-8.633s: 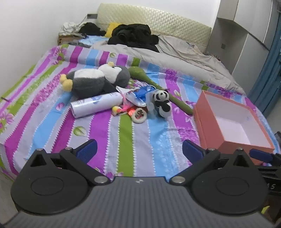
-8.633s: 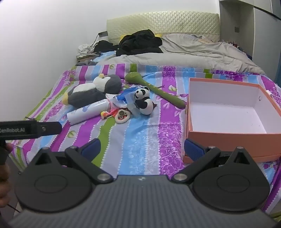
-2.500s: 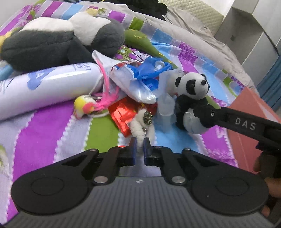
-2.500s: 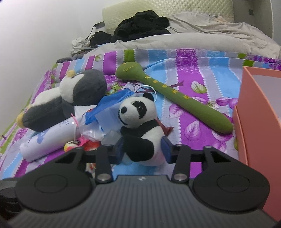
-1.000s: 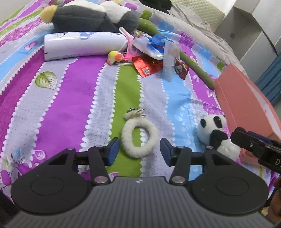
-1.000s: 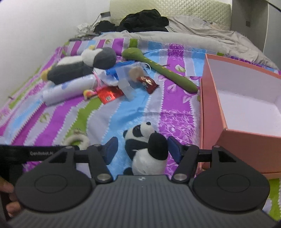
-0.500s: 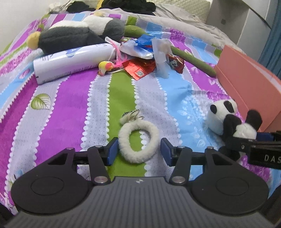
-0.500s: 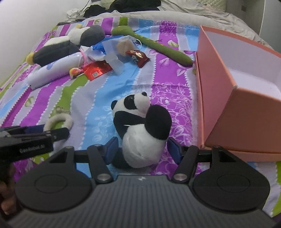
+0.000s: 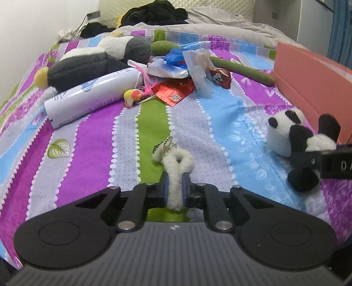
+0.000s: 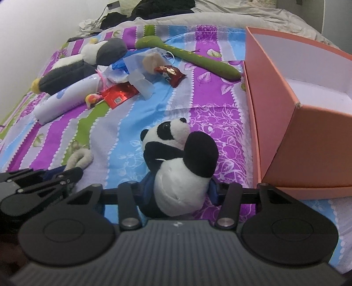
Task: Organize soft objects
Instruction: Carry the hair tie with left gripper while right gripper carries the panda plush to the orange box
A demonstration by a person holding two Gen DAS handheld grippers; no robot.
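My left gripper (image 9: 175, 191) is shut on a white fluffy hair tie (image 9: 177, 167), squeezed flat, low over the striped bedspread (image 9: 88, 140). My right gripper (image 10: 179, 189) is shut on a small panda plush (image 10: 178, 162) beside the open orange box (image 10: 283, 123). The panda (image 9: 294, 140) also shows at the right of the left wrist view, and the hair tie (image 10: 80, 159) at the left of the right wrist view. A big grey penguin plush (image 9: 94, 63) and a long green plush (image 10: 193, 57) lie further back.
A white tube (image 9: 92, 96), a red foil packet (image 9: 176, 91), plastic bags (image 9: 173, 63), a red snack wrapper (image 10: 169, 74) and a small yellow-pink toy (image 9: 132, 96) are heaped mid-bed. Dark clothes (image 9: 154, 11) and a grey duvet (image 10: 220, 17) lie near the headboard.
My left gripper closed on the hair tie, which was lying round between open fingers. My right gripper closed on the panda next to the box.
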